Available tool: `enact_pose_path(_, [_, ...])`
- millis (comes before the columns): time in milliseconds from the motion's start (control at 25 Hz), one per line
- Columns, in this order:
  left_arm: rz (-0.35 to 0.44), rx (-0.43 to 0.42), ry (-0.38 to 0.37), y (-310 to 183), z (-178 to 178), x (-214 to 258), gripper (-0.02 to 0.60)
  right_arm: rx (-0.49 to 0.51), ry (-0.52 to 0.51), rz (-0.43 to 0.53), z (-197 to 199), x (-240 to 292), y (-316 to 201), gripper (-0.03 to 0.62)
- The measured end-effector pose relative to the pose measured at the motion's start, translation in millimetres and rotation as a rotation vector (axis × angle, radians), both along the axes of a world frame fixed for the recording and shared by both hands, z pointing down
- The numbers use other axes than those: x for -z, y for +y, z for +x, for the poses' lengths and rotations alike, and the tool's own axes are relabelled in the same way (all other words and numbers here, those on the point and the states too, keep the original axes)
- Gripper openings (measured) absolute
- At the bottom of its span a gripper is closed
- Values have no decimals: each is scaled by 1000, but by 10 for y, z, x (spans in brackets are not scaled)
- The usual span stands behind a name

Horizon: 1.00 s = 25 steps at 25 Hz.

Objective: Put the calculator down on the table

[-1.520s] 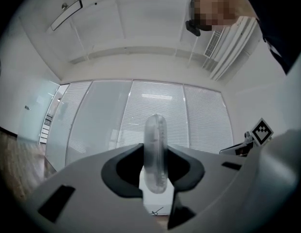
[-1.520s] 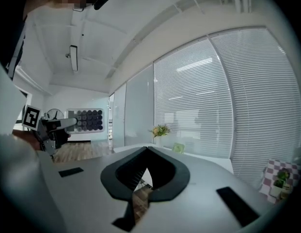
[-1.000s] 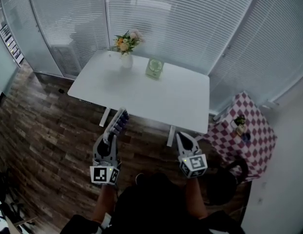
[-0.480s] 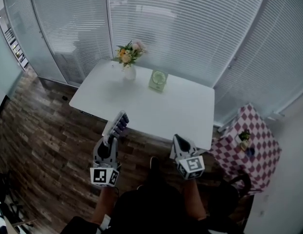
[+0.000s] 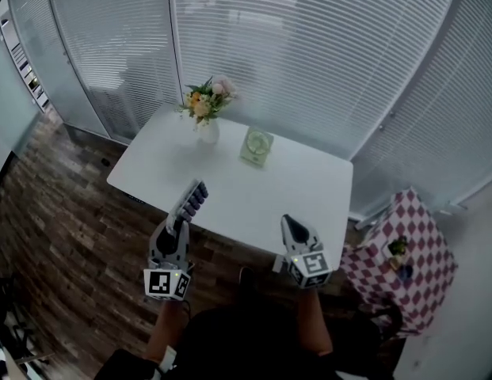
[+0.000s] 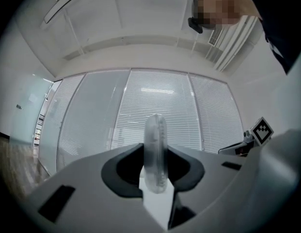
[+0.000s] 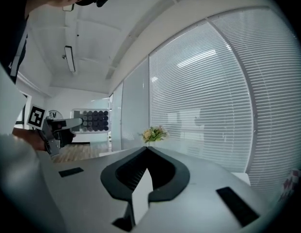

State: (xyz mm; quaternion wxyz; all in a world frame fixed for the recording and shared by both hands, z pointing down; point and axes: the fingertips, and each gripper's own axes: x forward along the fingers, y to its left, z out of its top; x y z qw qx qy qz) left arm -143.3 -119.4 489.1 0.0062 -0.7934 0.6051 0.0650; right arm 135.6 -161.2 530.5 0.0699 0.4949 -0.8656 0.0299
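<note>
The calculator (image 5: 193, 199), a pale slab with rows of dark keys, sticks forward out of my left gripper (image 5: 181, 221), which is shut on its near end. It hangs in the air just over the near edge of the white table (image 5: 301, 180). The left gripper view shows the calculator (image 6: 155, 130) edge-on and upright, clamped in my left gripper (image 6: 155, 155). My right gripper (image 5: 291, 223) hovers at the table's near edge, right of centre. In its own view the right gripper (image 7: 146, 150) is shut, tips touching, with nothing held.
A vase of flowers (image 5: 206, 105) stands at the table's far left, and a small green square object (image 5: 257, 146) stands near the far middle. A red-and-white checked stand (image 5: 400, 256) sits to the table's right. Window blinds (image 5: 309, 46) line the back; wood flooring (image 5: 63, 212) lies to the left.
Both grippers have moved forward to the table's near edge, the calculator still in the left one. The table now lies closer below me.
</note>
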Motion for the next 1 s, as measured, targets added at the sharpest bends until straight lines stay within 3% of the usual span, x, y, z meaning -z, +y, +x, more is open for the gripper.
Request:
enact_pose_path(720, [-2, 77, -12, -846, 236, 41, 101, 159, 16, -46, -47, -11, -965, 6])
enact_pose_path(1000, [1, 76, -44, -1022, 225, 68, 101, 181, -12, 5, -154, 139, -1113, 6])
